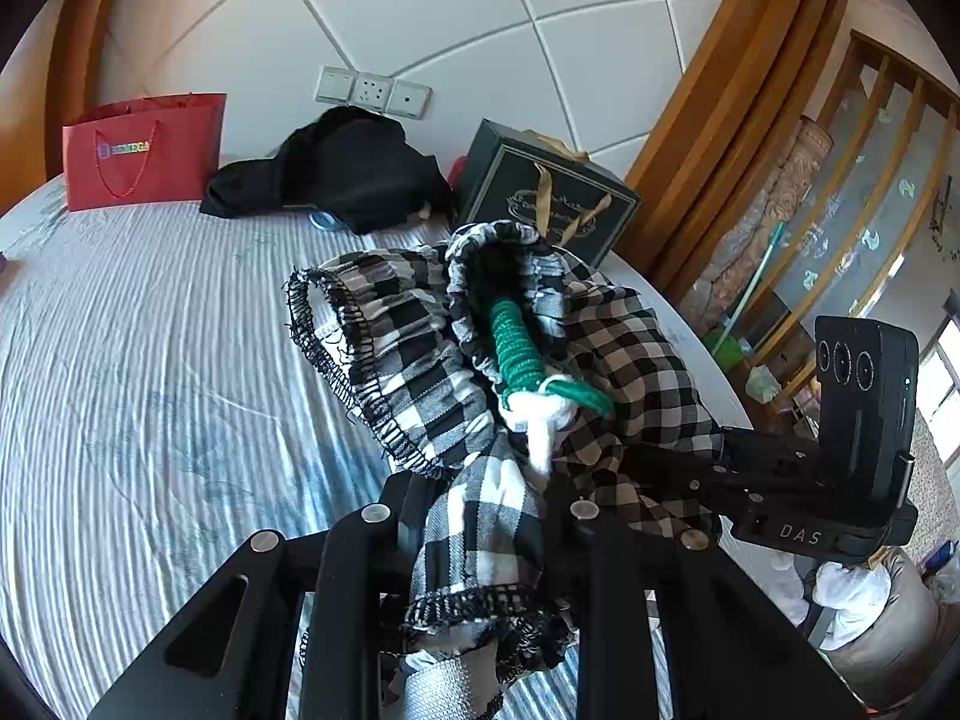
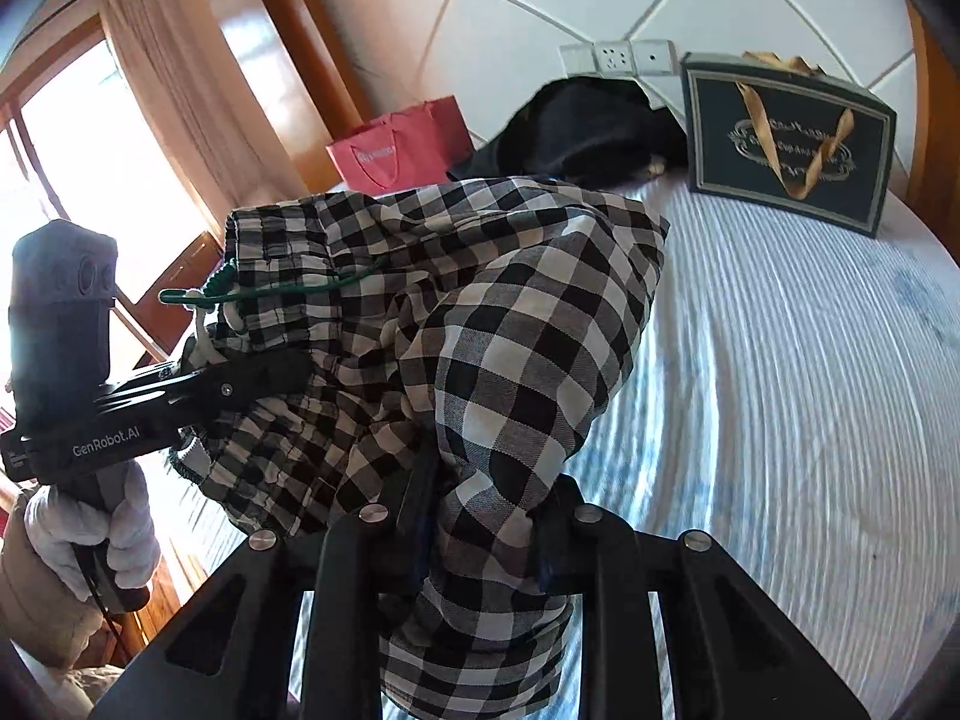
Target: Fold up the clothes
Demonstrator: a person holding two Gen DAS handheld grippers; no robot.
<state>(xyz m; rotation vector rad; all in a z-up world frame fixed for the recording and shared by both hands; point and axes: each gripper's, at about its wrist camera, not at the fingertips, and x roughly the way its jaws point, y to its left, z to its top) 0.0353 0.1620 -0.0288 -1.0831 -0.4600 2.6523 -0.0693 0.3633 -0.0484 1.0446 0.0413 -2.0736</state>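
Checked cotton, soft and light, bunches between the nearly closed jaws of your left gripper and right gripper; both pinch the shorts, which hang above the bed. Expect limp sagging, so grip the elastic waistband beyond, near the green drawstring.

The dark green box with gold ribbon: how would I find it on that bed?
Look to the head of the bed, against the white padded headboard. The dark green box stands right of the black clothes heap. Unlike the red paper bag beyond the heap, it has gold ribbon handles and ornate lettering.
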